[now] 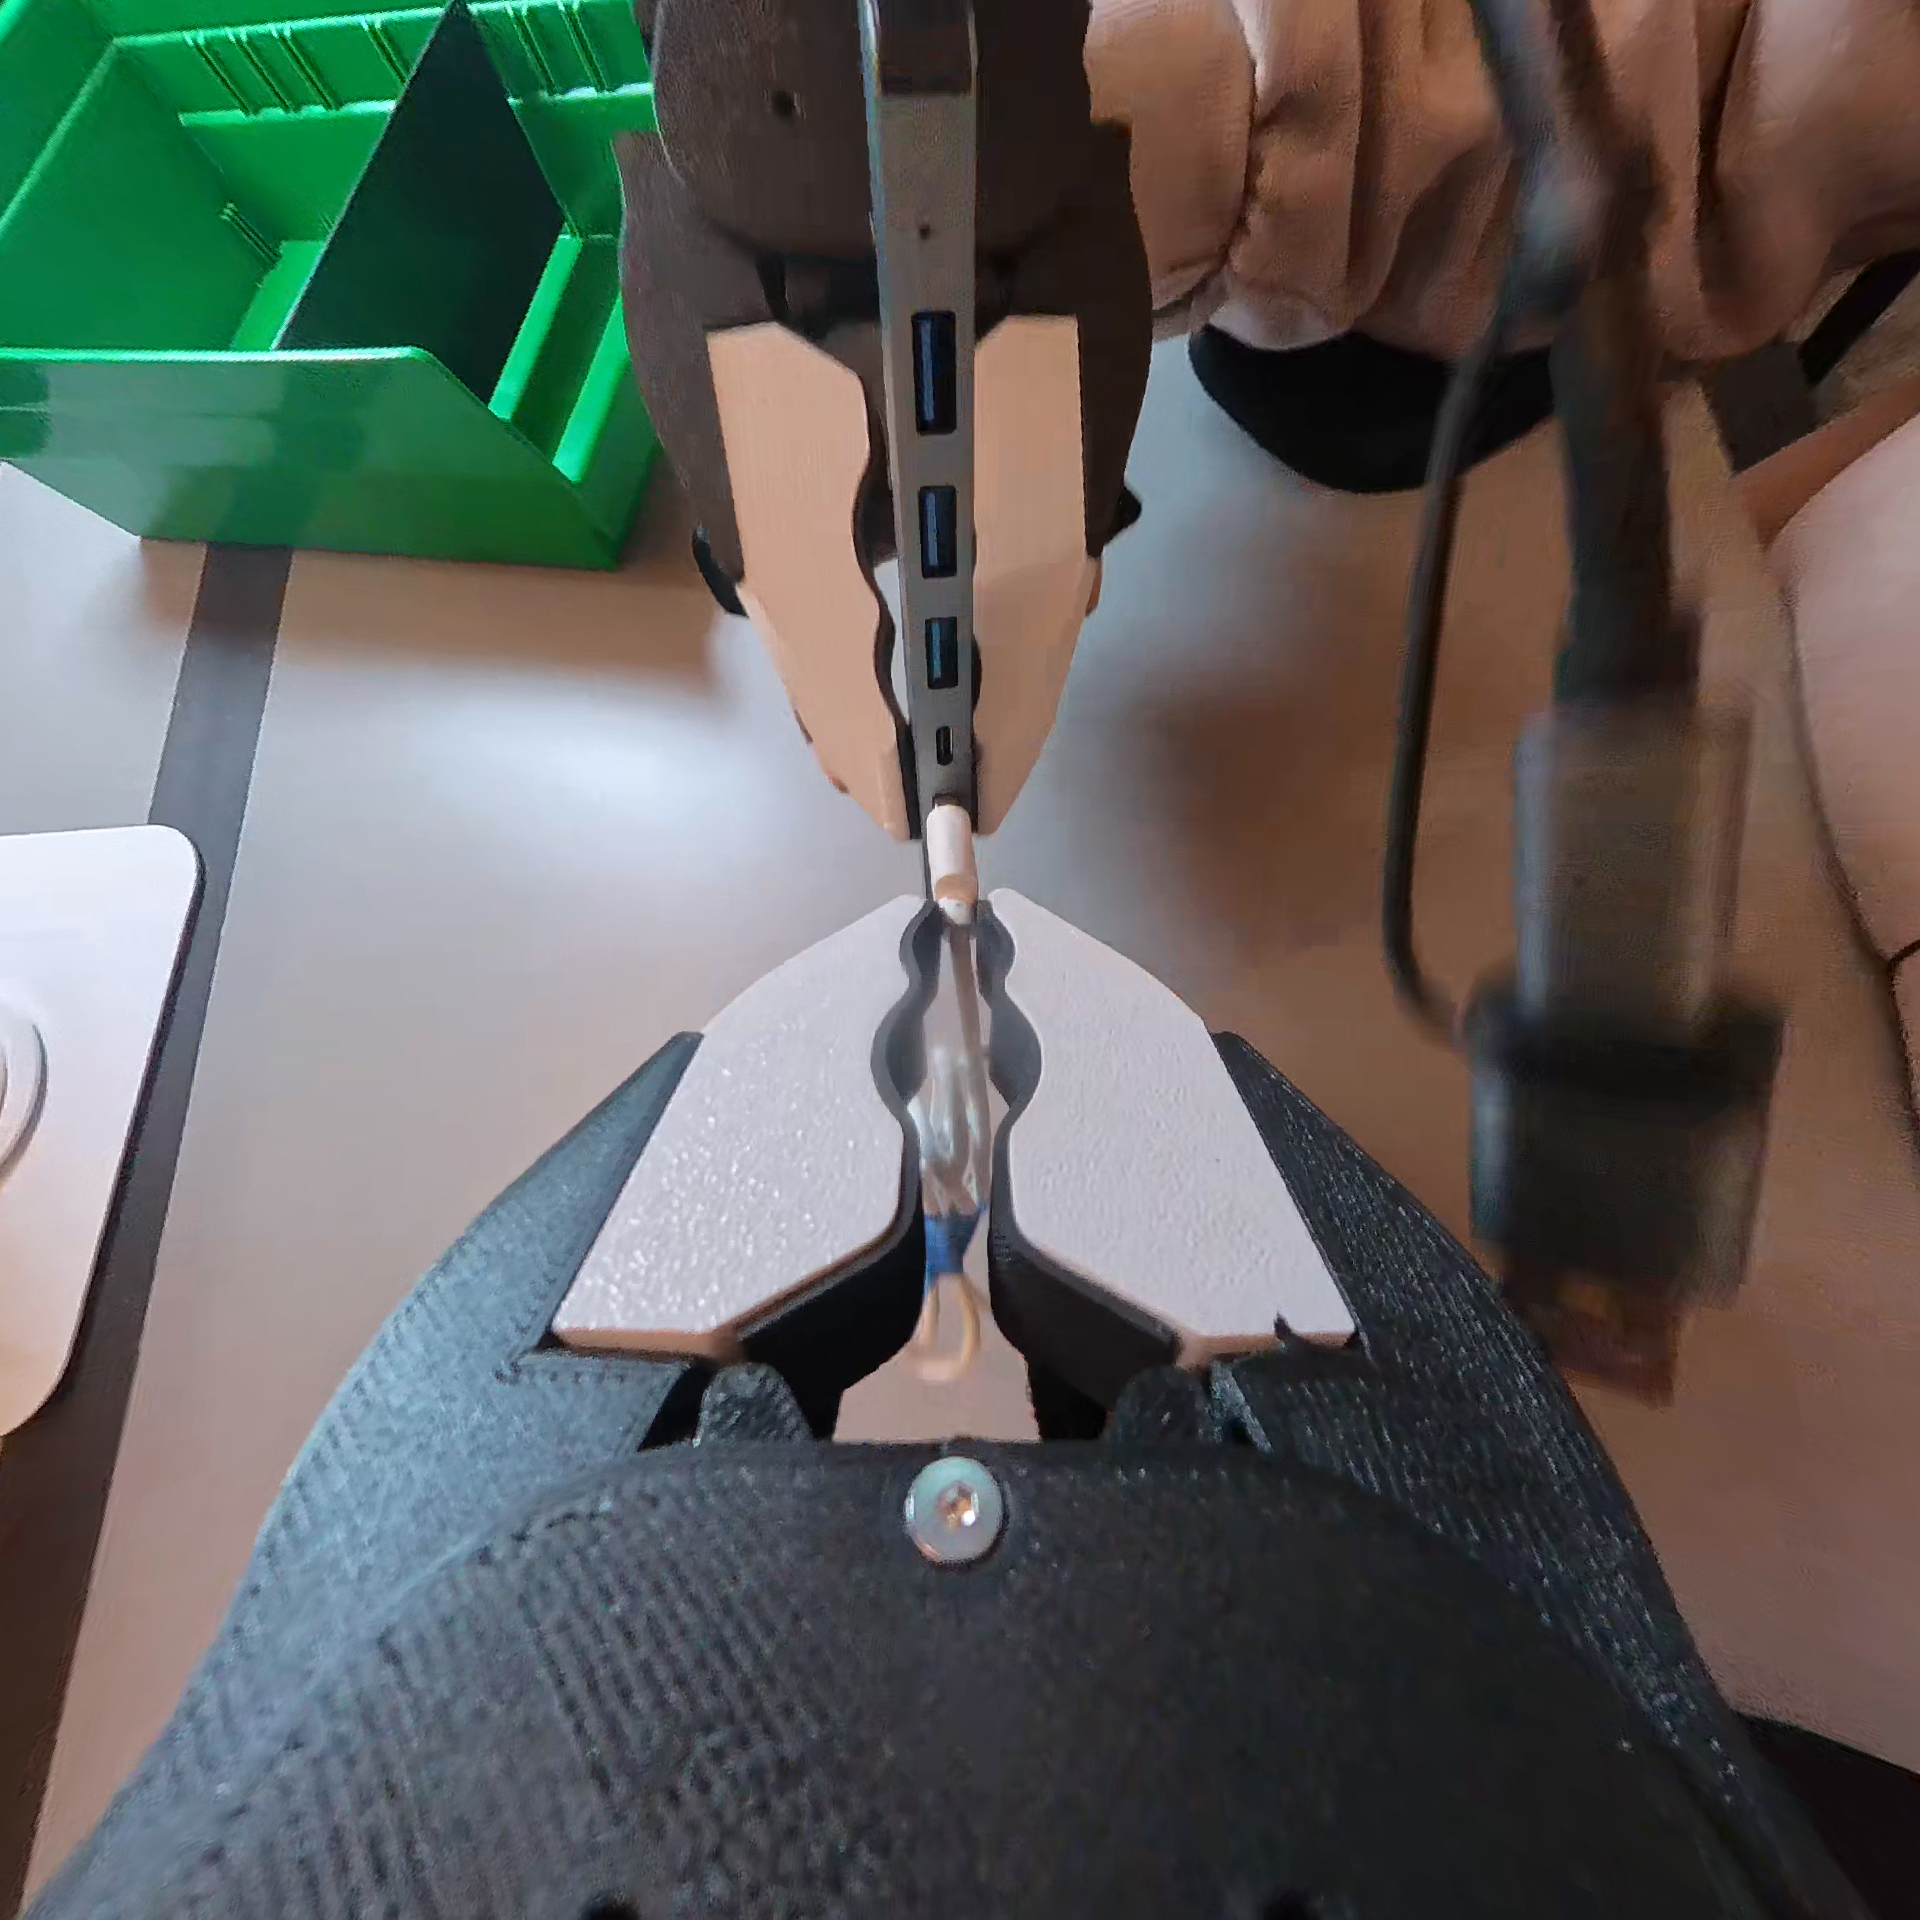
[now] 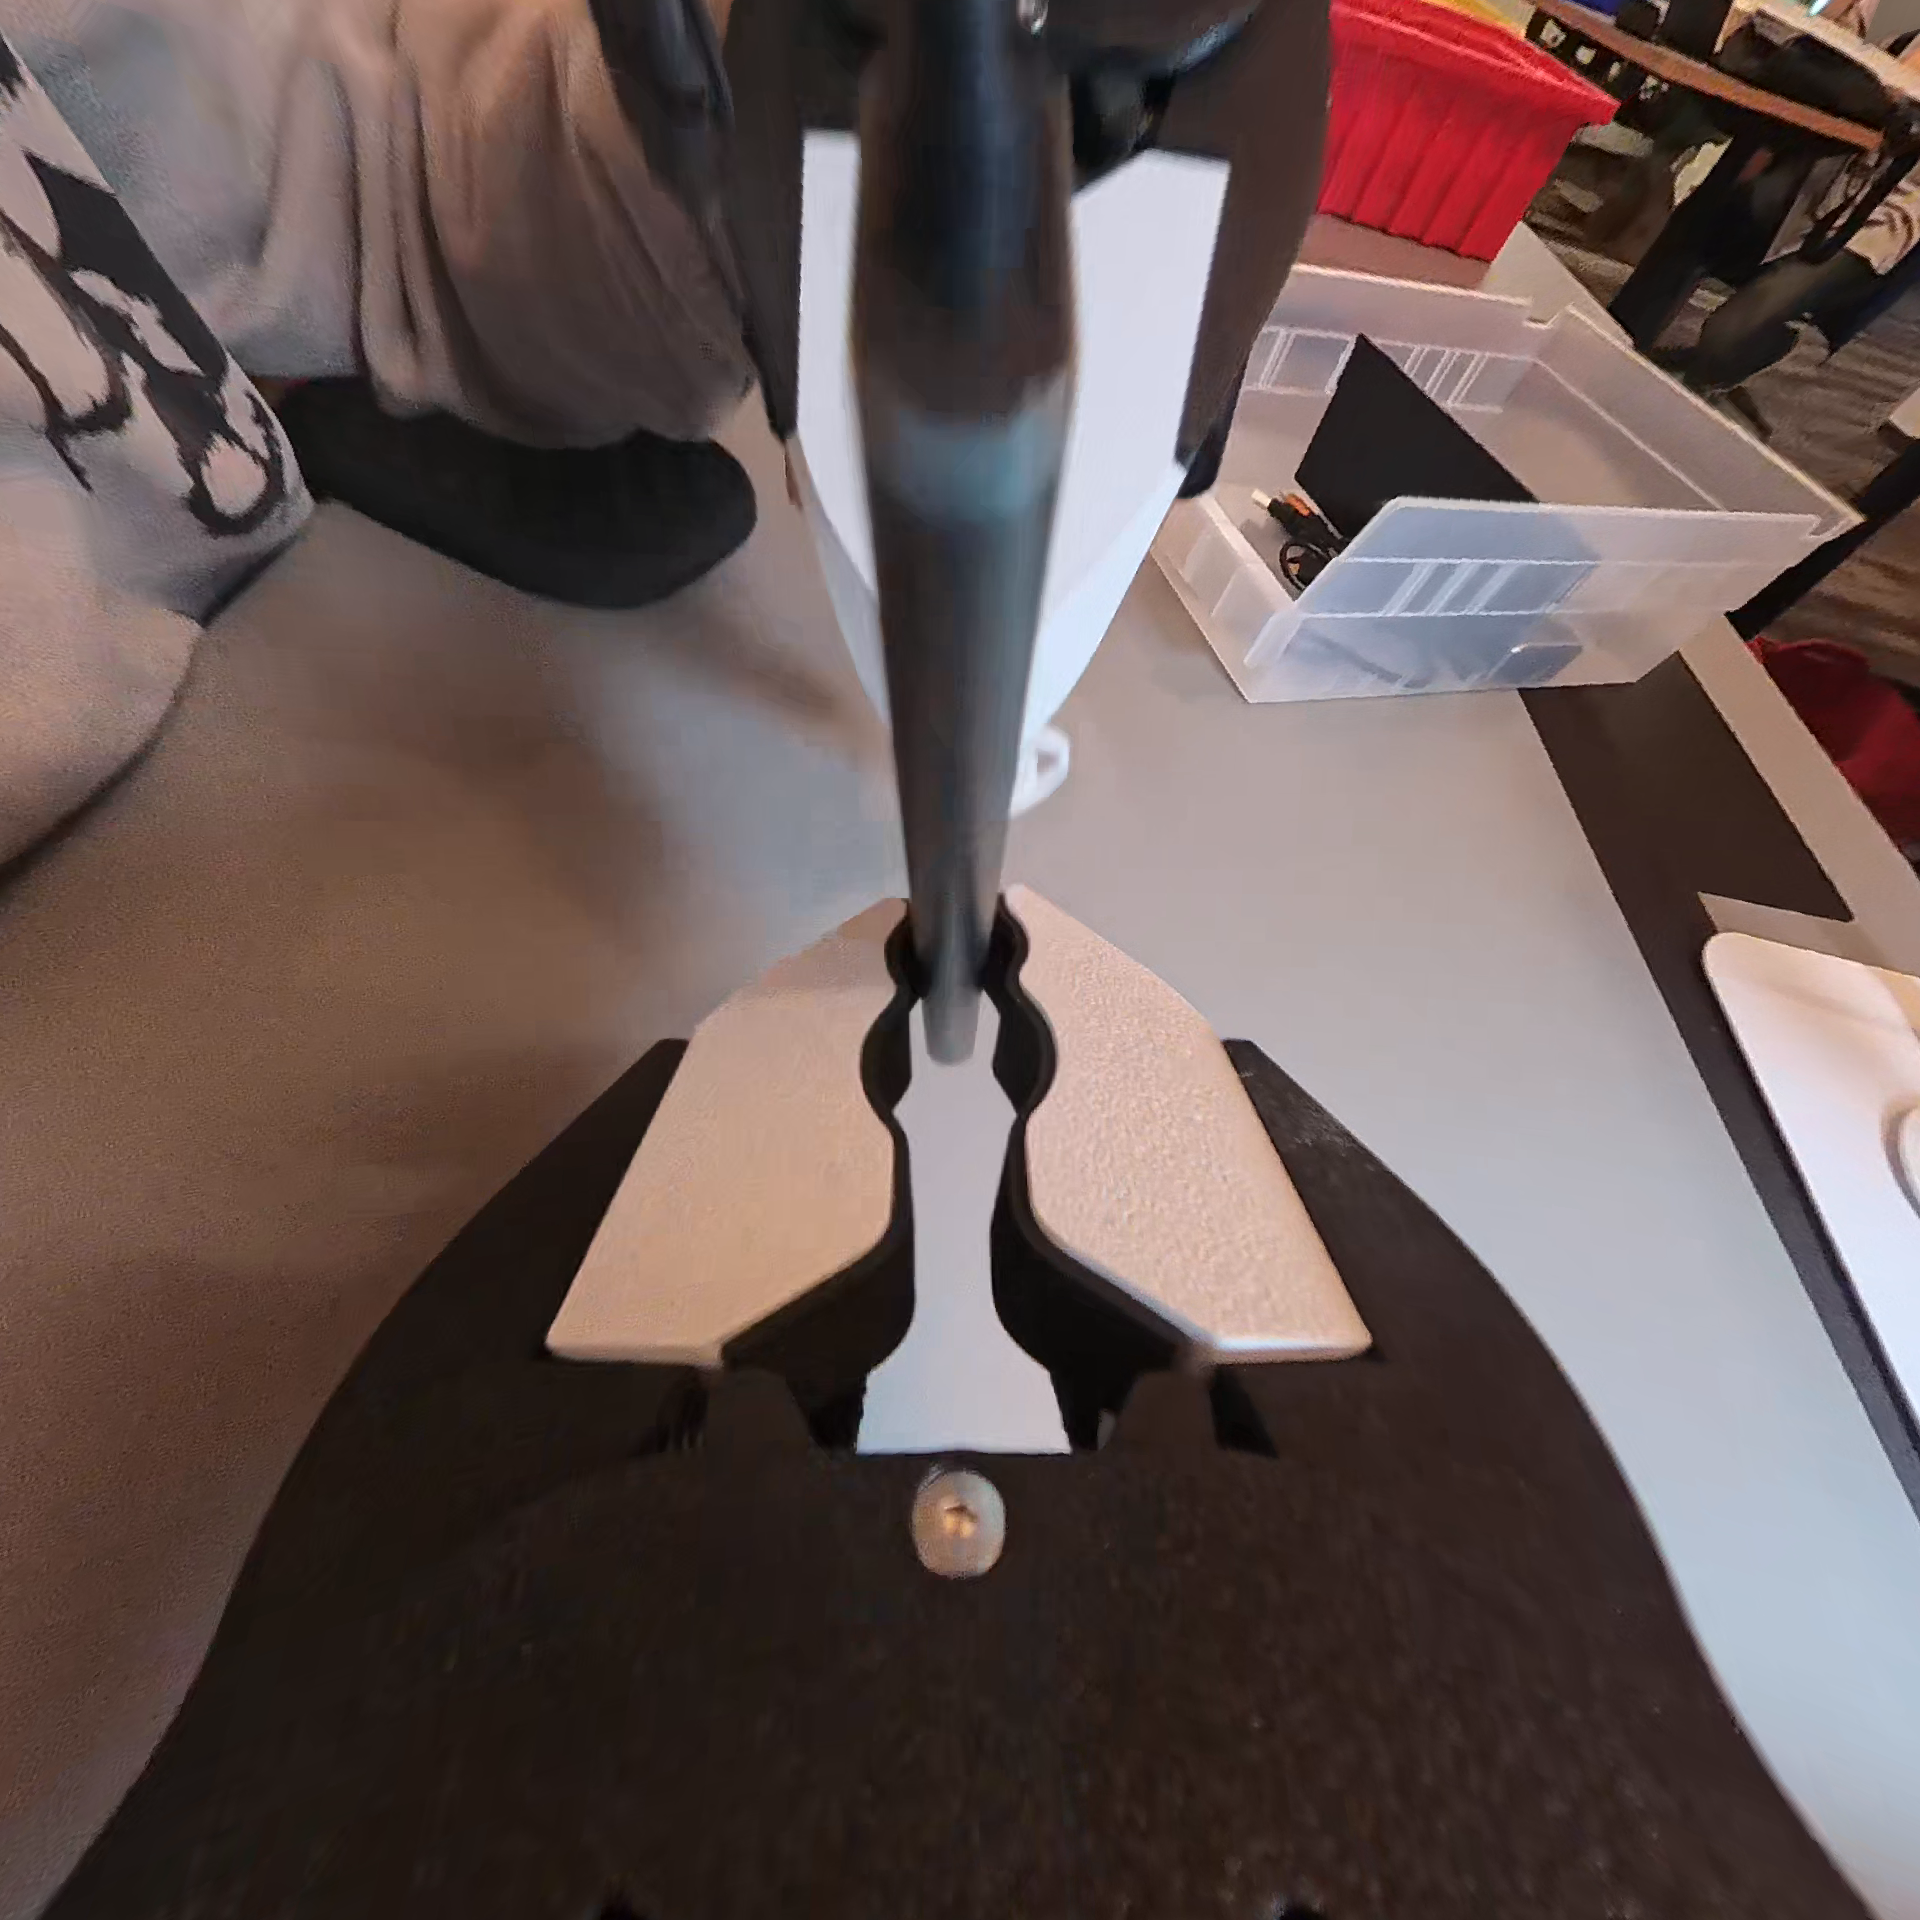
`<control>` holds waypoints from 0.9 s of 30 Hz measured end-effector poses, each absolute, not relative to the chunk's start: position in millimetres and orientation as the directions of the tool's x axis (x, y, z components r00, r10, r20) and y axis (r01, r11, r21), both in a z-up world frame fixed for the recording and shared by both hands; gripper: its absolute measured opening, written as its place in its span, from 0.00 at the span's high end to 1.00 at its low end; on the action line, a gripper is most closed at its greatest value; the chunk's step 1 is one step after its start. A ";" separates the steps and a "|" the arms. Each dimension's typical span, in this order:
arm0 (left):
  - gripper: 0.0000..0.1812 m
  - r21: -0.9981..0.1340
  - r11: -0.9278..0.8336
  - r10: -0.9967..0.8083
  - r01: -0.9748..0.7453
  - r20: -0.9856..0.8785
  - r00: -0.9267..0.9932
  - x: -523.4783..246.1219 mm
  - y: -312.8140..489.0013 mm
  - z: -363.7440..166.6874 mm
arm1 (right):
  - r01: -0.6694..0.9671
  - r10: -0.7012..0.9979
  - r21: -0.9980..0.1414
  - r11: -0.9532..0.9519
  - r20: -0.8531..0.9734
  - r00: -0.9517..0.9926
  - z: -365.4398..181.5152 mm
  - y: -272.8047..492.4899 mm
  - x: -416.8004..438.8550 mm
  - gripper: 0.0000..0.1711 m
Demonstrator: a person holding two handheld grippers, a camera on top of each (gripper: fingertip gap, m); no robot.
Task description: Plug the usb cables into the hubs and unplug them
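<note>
A green bin (image 1: 312, 312) sits at the table's (image 1: 499, 831) far left, bare tabletop beside it; a clear bin (image 2: 1507, 499) stands near the right edge. The left gripper (image 1: 956, 914), level and pointing forward, is clenched on one white cable plug (image 1: 951, 857) at the end port of the grey hub (image 1: 930, 416); three blue ports show. The right gripper (image 2: 956, 935), facing it, clamps the hub's edge; one blurred black cable (image 1: 1621, 883) hangs right.
</note>
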State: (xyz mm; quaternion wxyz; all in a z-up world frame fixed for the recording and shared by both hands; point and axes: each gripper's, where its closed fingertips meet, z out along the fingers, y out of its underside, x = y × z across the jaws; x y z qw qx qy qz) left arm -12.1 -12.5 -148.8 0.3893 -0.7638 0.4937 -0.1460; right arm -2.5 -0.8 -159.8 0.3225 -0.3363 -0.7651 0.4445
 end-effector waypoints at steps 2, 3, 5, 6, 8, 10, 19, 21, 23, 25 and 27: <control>0.96 -0.738 -0.183 -0.866 -0.650 -0.192 0.462 -10.9 -10.6 -152.6 | 0.247 0.800 -0.890 0.382 0.185 -0.570 -158.3 -0.3 0.1 0.94; 0.94 -0.746 -0.177 -0.865 -0.642 -0.193 0.463 -7.9 -9.5 -153.2 | 0.257 0.797 -0.880 0.399 0.194 -0.573 -160.8 -0.3 0.7 0.94; 0.95 -0.757 -0.173 -0.873 -0.630 -0.178 0.454 -1.3 -8.9 -155.0 | 0.250 0.790 -0.884 0.395 0.188 -0.583 -162.3 -3.1 1.3 0.94; 0.95 -0.758 -0.170 -0.873 -0.630 -0.180 0.453 0.2 -8.2 -156.2 | 0.254 0.789 -0.885 0.390 0.180 -0.587 -163.5 -3.0 1.8 0.94; 0.95 -0.749 -0.174 -0.871 -0.640 -0.186 0.454 0.0 -7.4 -159.1 | 0.256 0.787 -0.882 0.395 0.182 -0.589 -164.9 -2.5 2.2 0.94; 0.95 -0.750 -0.174 -0.874 -0.639 -0.181 0.451 -0.2 -8.6 -158.6 | 0.245 0.786 -0.888 0.389 0.181 -0.591 -162.6 -3.8 2.0 0.94; 0.95 -0.772 -0.158 -0.867 -0.615 -0.190 0.462 -1.7 -7.3 -152.7 | 0.229 0.798 -0.903 0.364 0.176 -0.576 -155.3 -2.0 1.0 0.94; 0.95 -0.772 -0.170 -0.863 -0.612 -0.183 0.471 -3.2 -6.5 -153.5 | 0.216 0.802 -0.911 0.351 0.174 -0.571 -152.6 -2.2 0.2 0.94; 0.95 -0.770 -0.184 -0.857 -0.611 -0.179 0.484 -3.9 -4.7 -154.9 | 0.214 0.805 -0.908 0.361 0.188 -0.562 -152.7 -0.4 -0.6 0.94; 0.95 -0.753 -0.175 -0.857 -0.634 -0.200 0.475 -3.9 -4.0 -158.8 | 0.221 0.800 -0.896 0.386 0.205 -0.565 -156.6 -1.1 -0.5 0.94; 0.96 -0.755 -0.174 -0.856 -0.632 -0.201 0.476 -3.5 -2.8 -161.0 | 0.220 0.798 -0.888 0.403 0.224 -0.559 -158.4 -0.3 -0.8 0.94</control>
